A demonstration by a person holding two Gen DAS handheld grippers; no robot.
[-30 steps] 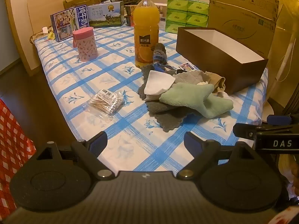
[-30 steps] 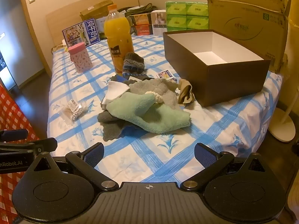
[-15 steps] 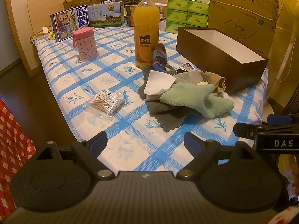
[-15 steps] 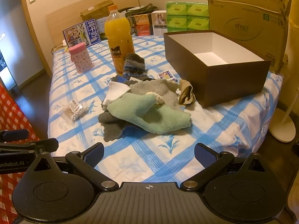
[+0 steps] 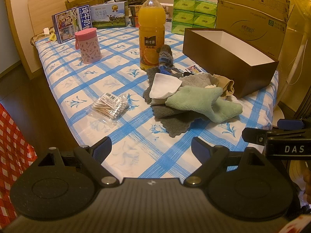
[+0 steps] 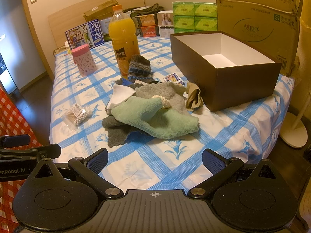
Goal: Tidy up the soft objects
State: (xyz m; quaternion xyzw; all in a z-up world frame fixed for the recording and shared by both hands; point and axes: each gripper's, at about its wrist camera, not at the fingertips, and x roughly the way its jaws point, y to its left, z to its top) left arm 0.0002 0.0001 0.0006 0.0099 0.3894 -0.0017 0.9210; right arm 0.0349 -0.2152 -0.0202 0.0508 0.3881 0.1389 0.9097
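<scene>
Green towel (image 6: 155, 118) atop cloth pile (image 6: 124, 130), beside brown box (image 6: 223, 81).
Left gripper (image 5: 150, 145), right gripper (image 6: 154, 159): spread wide, empty, short of pile.

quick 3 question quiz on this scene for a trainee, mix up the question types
1. True or false: the brown box already holds a cloth.
2. Which item lies on top of the pile: A) green towel B) dark grey cloth C) patterned sock?
3. Fill in: both the left gripper and the right gripper are ____ and hold nothing.

Key: 1 false, its white inside is bare. 2 A. 3 open.
</scene>
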